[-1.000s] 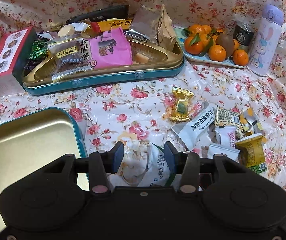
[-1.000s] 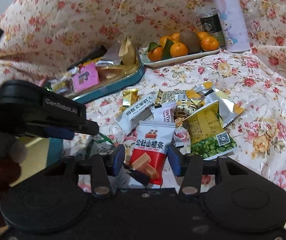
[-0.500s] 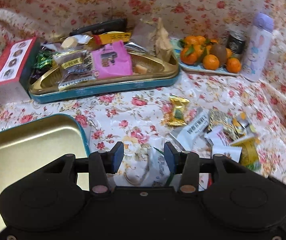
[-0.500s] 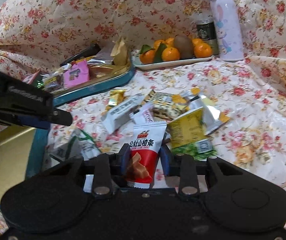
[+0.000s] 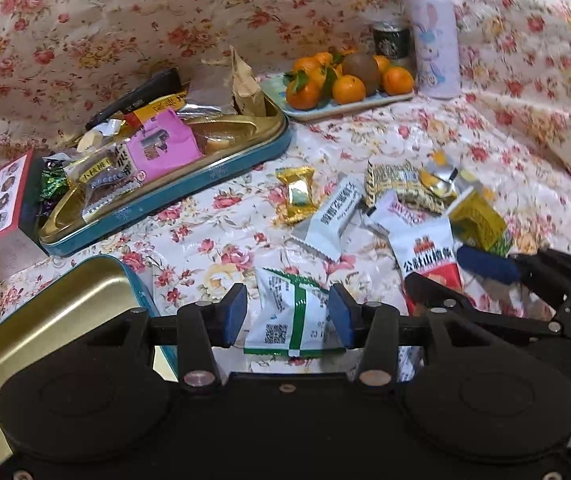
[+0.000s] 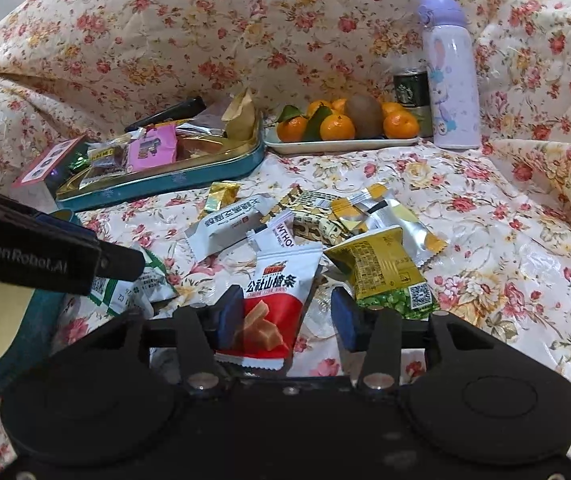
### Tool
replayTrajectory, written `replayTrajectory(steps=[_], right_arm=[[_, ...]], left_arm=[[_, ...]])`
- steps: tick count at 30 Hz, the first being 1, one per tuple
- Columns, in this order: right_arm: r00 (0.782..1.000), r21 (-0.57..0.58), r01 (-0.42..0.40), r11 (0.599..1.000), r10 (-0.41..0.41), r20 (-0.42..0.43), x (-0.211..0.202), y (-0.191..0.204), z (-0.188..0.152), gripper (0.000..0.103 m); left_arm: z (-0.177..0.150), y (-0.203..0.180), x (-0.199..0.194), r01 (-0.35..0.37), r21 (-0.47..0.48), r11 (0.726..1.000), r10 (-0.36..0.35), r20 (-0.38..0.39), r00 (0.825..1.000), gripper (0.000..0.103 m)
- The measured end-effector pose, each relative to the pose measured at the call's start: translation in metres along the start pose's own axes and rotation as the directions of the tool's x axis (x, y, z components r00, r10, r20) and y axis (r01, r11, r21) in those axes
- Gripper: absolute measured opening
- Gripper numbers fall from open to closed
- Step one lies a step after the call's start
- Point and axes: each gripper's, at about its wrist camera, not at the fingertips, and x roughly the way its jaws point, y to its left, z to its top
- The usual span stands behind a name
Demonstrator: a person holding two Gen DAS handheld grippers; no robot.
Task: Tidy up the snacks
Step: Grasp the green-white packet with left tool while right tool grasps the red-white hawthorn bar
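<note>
My left gripper hangs low over the floral cloth, its jaws opening. A white-and-green packet lies between the pads, and I see no pad pressing on it. Just to the right, my right gripper is also opening. A red-and-white packet sits between its pads, against the left one, with a gap to the right one. A teal-and-gold tin at the back left holds several snacks. An empty gold tin lies at the near left. Loose packets are scattered centre right.
A plate of oranges and a kiwi stands at the back, with a dark can and a purple bottle beside it. A red-and-white box stands left of the tin. The draped floral cloth rises behind and at the right.
My left gripper has swung right and rolled, so the white-and-green packet now lies between its pads. My right gripper closed on the red-and-white packet half a second ago and has opened again.
</note>
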Motion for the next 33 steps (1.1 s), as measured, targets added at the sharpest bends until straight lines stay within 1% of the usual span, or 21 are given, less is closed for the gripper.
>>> replayTrajectory(steps=[1,4,11,19,22,25,28,33], right_arm=[[1.000,-0.016,-0.004,1.000,0.004,0.002,0.001,0.001,-0.001,0.052],[1.000,-0.061,0.011,0.998,-0.010,0.020,0.001,0.008,-0.006,0.054],[1.000,-0.054,0.005,0.999,-0.004,0.024,0.001,0.008,-0.009,0.054],[1.000,-0.069,0.007,0.998,-0.007,0.005,-0.002,0.008,-0.004,0.053],[1.000,-0.050,0.014,0.999,-0.015,-0.017,-0.007,0.006,-0.002,0.053],[0.997,0.003,0.049,0.999,-0.049,-0.057,-0.012,0.002,0.000,0.053],[0.996,0.043,0.053,0.998,-0.049,-0.076,-0.015,0.001,0.003,0.054],[0.996,0.015,0.059,0.998,-0.057,-0.072,-0.015,0.010,0.006,0.054]], left_arm=[[0.000,0.000,0.002,0.001,0.001,1.000,-0.001,-0.006,1.000,0.054],[-0.002,-0.001,0.006,0.011,0.011,1.000,-0.011,-0.025,1.000,0.054],[-0.002,-0.003,0.018,-0.003,0.021,1.000,0.004,-0.046,0.999,0.056],[-0.005,0.000,0.017,0.007,0.016,1.000,-0.006,-0.039,0.999,0.057],[-0.006,0.002,0.017,0.004,0.011,1.000,-0.004,-0.041,0.999,0.057],[-0.007,0.004,0.019,-0.010,0.003,1.000,0.011,-0.052,0.999,0.057],[-0.007,0.005,0.020,-0.008,-0.005,1.000,0.008,-0.054,0.998,0.058],[-0.010,0.007,0.018,-0.003,-0.013,1.000,0.002,-0.053,0.999,0.059]])
